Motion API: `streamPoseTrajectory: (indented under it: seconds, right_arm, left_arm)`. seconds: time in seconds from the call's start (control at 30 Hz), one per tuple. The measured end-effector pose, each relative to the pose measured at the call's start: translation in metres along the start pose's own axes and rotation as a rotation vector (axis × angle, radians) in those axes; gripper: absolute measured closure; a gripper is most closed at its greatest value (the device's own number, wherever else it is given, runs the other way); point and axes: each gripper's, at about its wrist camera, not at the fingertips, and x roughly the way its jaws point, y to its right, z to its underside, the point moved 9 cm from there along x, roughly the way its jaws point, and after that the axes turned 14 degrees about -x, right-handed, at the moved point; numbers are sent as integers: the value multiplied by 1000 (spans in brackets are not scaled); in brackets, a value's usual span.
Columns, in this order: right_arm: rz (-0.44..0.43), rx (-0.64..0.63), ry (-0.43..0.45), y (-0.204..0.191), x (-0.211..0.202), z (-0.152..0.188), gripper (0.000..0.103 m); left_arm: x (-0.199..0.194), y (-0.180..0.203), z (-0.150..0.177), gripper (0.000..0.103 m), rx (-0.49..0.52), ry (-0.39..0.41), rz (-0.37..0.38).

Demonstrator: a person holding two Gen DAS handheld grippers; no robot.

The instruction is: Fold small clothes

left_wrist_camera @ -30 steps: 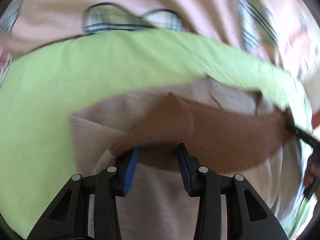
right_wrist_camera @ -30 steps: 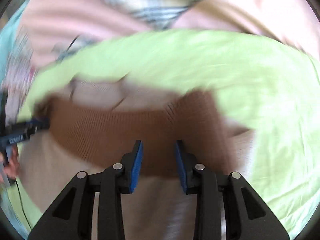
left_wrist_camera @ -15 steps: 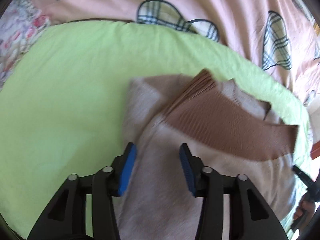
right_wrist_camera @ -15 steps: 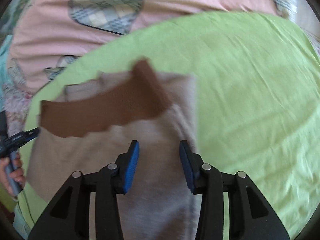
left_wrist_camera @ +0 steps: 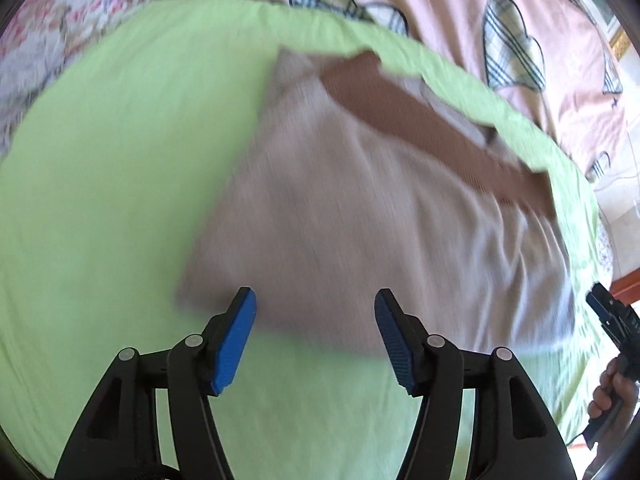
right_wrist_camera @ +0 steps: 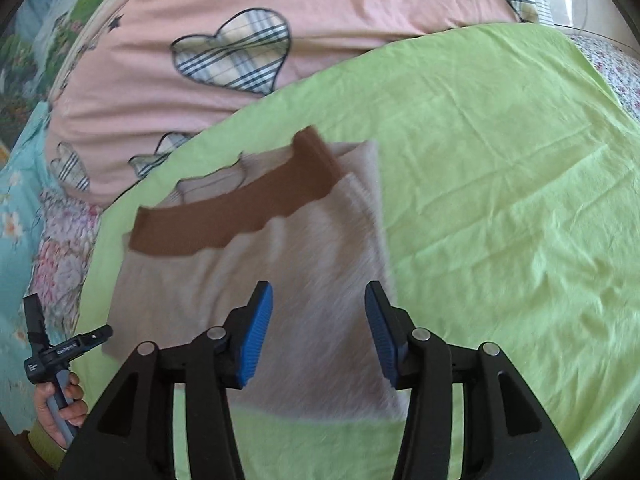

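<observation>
**Soft knit lies flat, both claws letting go**

Left wrist view: the left gripper (left_wrist_camera: 314, 336) is opening, nothing between its pads. The beige garment (left_wrist_camera: 360, 220) on the green sheet (left_wrist_camera: 100, 160) looks light and limp; take a near corner.

Right wrist view: the right gripper (right_wrist_camera: 318, 332) is opening, empty, above the garment's near edge. The brown ribbed band (right_wrist_camera: 240, 208) marks the far end; the long axis runs away from the claw.

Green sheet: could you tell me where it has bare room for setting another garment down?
The green sheet is bare right of the beige garment, and left of it in the left wrist view. The pink heart-print quilt borders the far edge.
</observation>
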Motion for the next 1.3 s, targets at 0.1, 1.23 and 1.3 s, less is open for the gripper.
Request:
streamPoseTrajectory:
  seconds: [0.1,1.23,1.3]
  right_arm:
    - [-27,-43,-31,-25,0,19,48]
    - [-124,-155,-150,-91,28,45,38]
    - [-123,-138,-148,-87,28,41,38]
  left_arm:
    - [1,-4,33,39,-13,-37,-1]
    - [35,-42,-21,30,-336,78,61]
    - [37,-42,-30,32,-344,97,50]
